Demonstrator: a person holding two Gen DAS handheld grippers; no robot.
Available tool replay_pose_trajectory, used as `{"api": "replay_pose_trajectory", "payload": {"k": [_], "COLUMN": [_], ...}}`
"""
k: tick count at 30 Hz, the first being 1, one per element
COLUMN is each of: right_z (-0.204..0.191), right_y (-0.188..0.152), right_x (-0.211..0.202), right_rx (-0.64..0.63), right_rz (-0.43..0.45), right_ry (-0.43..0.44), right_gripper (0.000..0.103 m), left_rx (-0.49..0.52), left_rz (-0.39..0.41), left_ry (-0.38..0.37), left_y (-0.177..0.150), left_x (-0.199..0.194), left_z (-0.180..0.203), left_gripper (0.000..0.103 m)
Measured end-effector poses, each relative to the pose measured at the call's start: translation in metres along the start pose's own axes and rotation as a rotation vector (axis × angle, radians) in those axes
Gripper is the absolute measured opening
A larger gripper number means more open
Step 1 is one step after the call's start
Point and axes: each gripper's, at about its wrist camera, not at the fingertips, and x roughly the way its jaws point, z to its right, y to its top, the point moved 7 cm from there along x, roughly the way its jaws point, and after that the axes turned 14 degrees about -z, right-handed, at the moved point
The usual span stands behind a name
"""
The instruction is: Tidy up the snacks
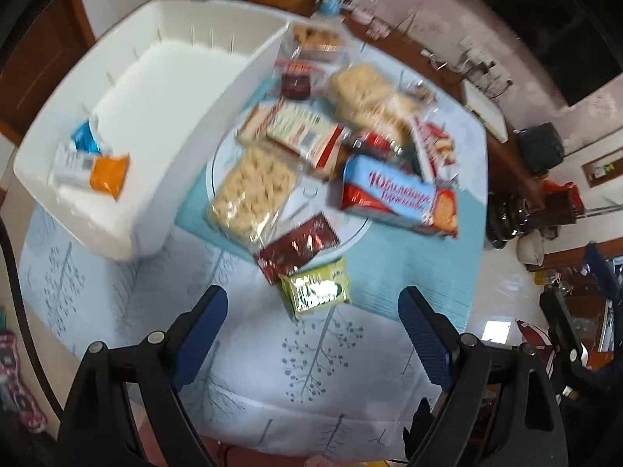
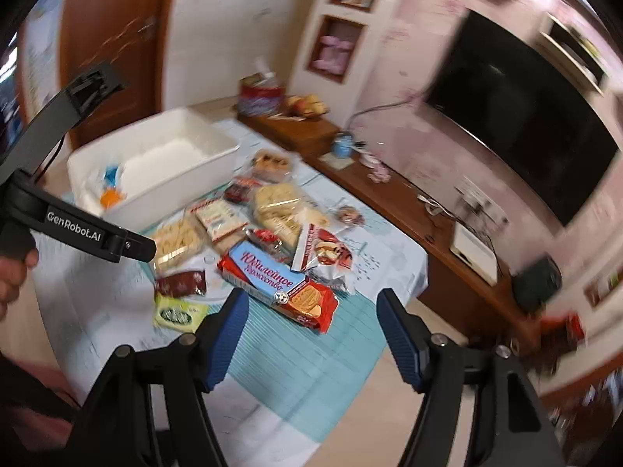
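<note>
A heap of snack packs lies on a low table: a blue-and-red biscuit pack (image 1: 397,196) (image 2: 278,286), clear bags of crackers (image 1: 253,194), a dark red wrapper (image 1: 298,247) and a green packet (image 1: 315,292) (image 2: 177,313). To the left stands a white bin (image 1: 155,124) (image 2: 183,163) holding a blue pack (image 1: 83,138) and an orange one (image 1: 109,175). My left gripper (image 1: 313,303) hangs open just above the green packet, touching nothing. Open as well, my right gripper (image 2: 311,303) hovers over the near end of the biscuit pack, nothing pressed between its pads.
A light tablecloth with tree prints (image 1: 311,369) and a teal mat (image 2: 296,354) cover the table. Behind runs a wooden shelf (image 2: 389,202) with a blue jar (image 2: 342,144) and small items, under a dark TV (image 2: 518,136). The left tool's body (image 2: 74,229) and a hand (image 2: 11,276) show at left.
</note>
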Motion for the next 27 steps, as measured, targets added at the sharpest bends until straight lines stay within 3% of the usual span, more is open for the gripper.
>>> {"api": "replay_pose_trajectory", "payload": {"k": [8, 13, 24, 27], "right_z": [0.003, -0.001, -0.012, -0.016], "right_y": [0.01, 0.014, 0.015, 0.015], "right_x": [0.05, 0.085, 0.155, 0.172], "right_rx": [-0.179, -0.256, -0.294, -0.305], "right_rz": [-0.018, -0.039, -0.096, -0.12], "right_ry": [0.02, 0.082, 0.181, 0.207], "right_gripper": [0.073, 0.073, 0.074, 0.074], "left_rx": [-0.089, -0.152, -0.234, -0.246], "left_rz": [-0.125, -0.207, -0.293, -0.32], "left_ry": [-0.01, -0.008, -0.021, 0.006], "left_y": [-0.005, -0.001, 0.015, 0.015], "left_x": [0.048, 0.079, 0.122, 0.131], "left_z": [0.004, -0.002, 0.0, -0.002], "left_gripper": [0.089, 0.089, 0.089, 0.089]}}
